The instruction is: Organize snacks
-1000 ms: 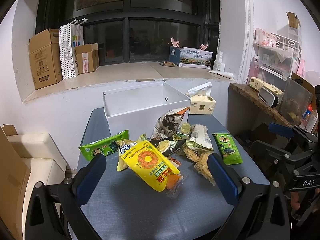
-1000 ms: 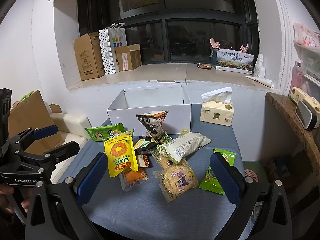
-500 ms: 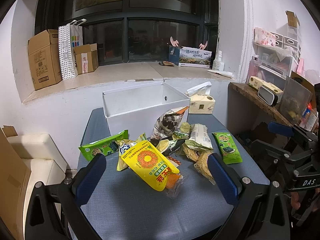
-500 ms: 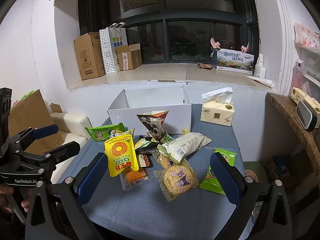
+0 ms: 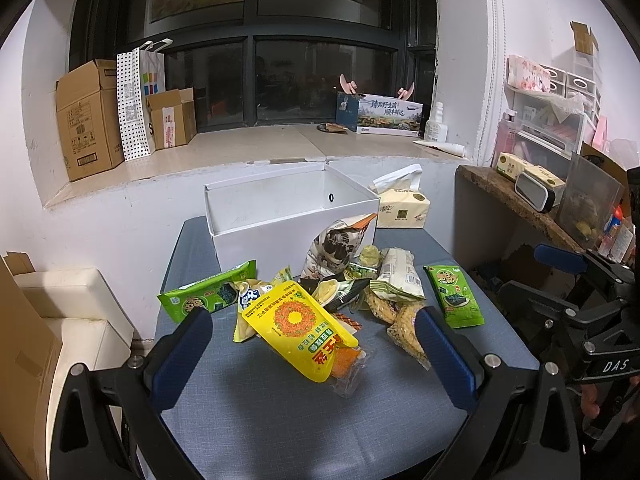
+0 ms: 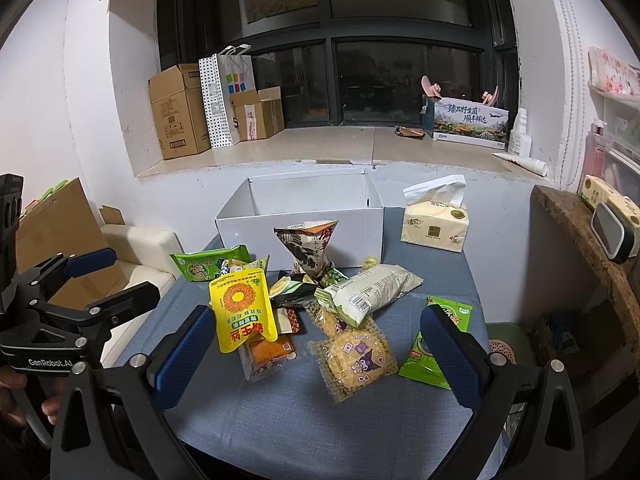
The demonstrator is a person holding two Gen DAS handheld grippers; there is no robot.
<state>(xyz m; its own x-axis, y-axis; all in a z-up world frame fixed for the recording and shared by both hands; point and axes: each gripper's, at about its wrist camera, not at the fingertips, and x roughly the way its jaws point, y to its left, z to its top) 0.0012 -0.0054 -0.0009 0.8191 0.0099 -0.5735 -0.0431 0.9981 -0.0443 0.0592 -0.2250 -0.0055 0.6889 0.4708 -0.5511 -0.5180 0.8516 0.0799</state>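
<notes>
Two grippers are mine: my left gripper (image 5: 312, 344) and right gripper (image 6: 316, 340) both hover with jaws spread wide, holding nothing. Between them a heap of snack packets, topped by a yellow sunflower-printed pouch (image 5: 300, 326), lies on the blue-grey cloth table (image 6: 320, 420) before an open white cardboard box (image 6: 304, 216).

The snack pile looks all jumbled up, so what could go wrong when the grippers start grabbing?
The yellow packet lies on top of the orange packet, so pulling one may drag the other. The tall upright bag leaning at the white box could topple. The green packet sits near the table edge and could slide off.
</notes>
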